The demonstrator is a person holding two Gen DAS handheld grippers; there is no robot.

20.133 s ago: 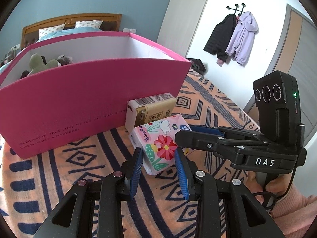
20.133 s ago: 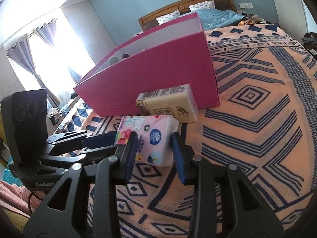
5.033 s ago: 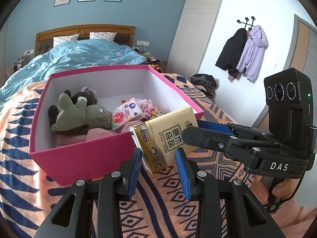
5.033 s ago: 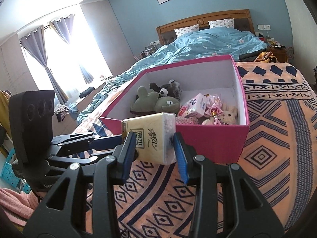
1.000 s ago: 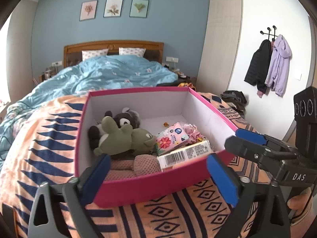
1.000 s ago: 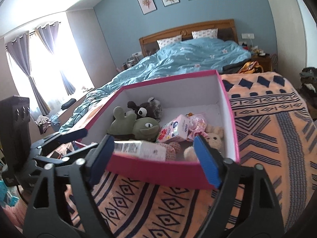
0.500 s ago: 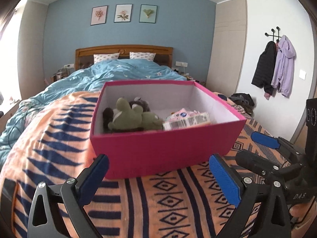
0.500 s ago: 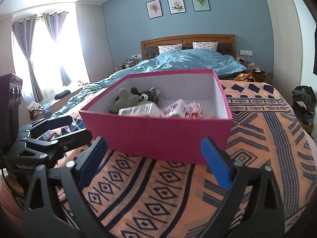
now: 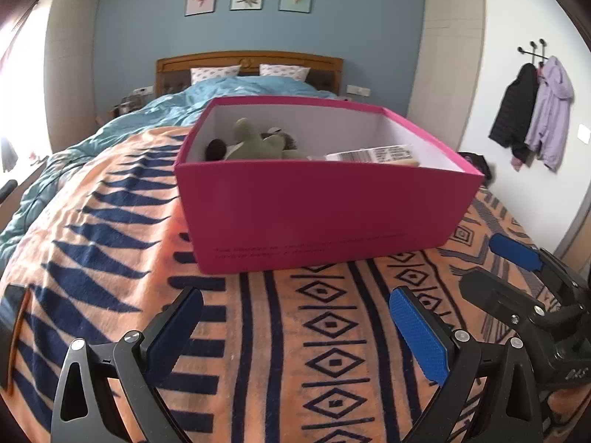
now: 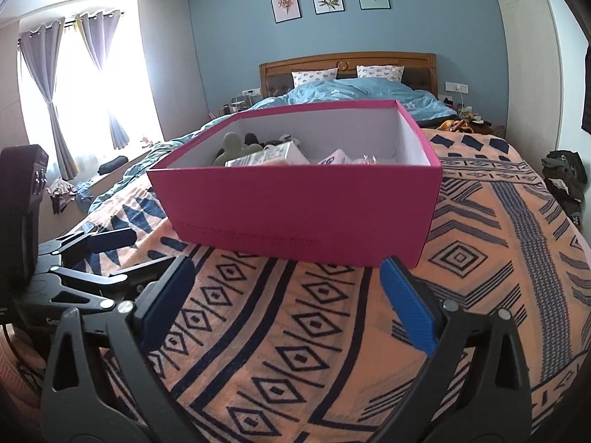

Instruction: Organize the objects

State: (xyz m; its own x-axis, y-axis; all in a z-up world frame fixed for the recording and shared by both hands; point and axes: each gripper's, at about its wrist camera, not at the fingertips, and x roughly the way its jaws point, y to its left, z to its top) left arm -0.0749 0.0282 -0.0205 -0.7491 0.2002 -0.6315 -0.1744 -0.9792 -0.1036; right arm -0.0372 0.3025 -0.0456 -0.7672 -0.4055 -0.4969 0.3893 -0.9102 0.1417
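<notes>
Nearest the lens, the left gripper (image 9: 295, 326) points down at a slant over the orange blanket with navy geometric pattern (image 9: 280, 350); its blue-padded fingers (image 9: 419, 336) stand wide apart with nothing between them. The right gripper (image 10: 286, 295) has the same downward tilt, and its jaws are opening, spread wide over bare blanket, holding nothing. Each gripper shows at the edge of the other's view, low beside it.

Just beyond both fingertips sits the open magenta cardboard box with white inside (image 9: 314, 214), resting on the blanket. In it lie a green plush frog toy (image 9: 258, 144) towards the left, a dark plush beside it, and a beige tissue pack with a barcode label (image 9: 376, 155) nearer the front wall.

Only the right wrist view shows a floral pink tissue pack (image 10: 336, 157) further right in the box, and the curtained window (image 10: 74, 85). Only the left wrist view shows coats on a wall hook (image 9: 532, 110). Behind stand a blue duvet (image 10: 354, 92) and wooden headboard (image 9: 251, 62).
</notes>
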